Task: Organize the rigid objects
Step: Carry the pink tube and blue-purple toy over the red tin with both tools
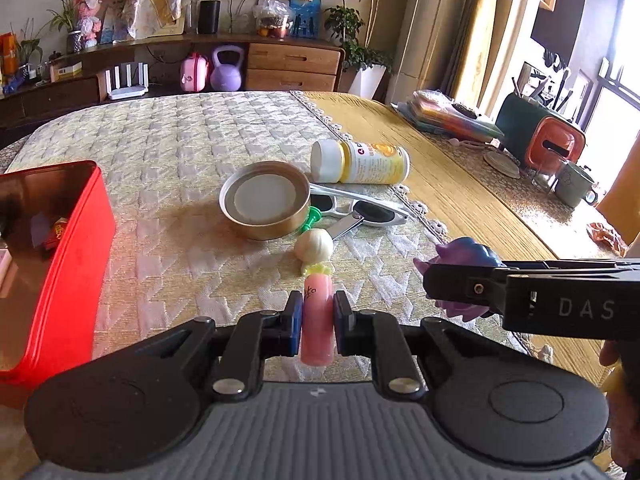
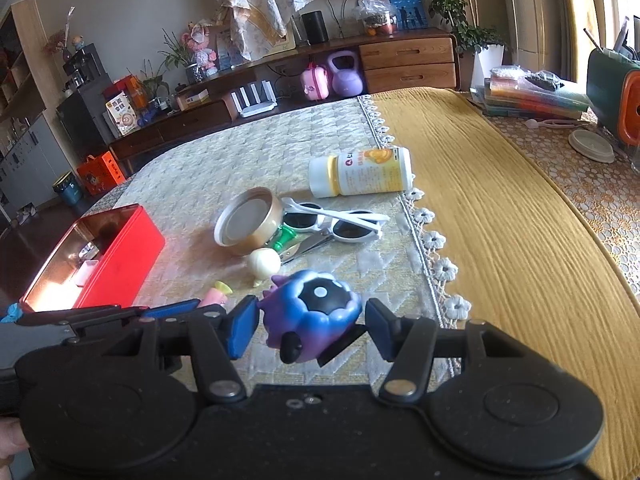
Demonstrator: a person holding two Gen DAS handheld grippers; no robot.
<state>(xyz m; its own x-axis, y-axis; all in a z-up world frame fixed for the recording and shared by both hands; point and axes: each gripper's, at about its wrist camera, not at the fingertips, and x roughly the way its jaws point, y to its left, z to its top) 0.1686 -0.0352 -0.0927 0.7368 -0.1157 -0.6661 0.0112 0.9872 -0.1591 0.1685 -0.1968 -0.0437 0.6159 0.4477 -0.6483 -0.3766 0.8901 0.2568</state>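
My left gripper is shut on a pink toy figure with a yellow collar and a cream head, which lies on the quilted cloth; its collar end shows in the right wrist view. My right gripper is open around a blue and purple toy; the left pad touches it, the right pad stands just off it. The toy also shows in the left wrist view behind the right gripper's fingers. An open red tin box stands at the left, also in the right wrist view.
On the cloth lie a gold-rimmed round lid, a white and yellow bottle on its side, white sunglasses, a green pin and metal clippers. A yellow runner covers the table's right side, with a mug and stacked folders.
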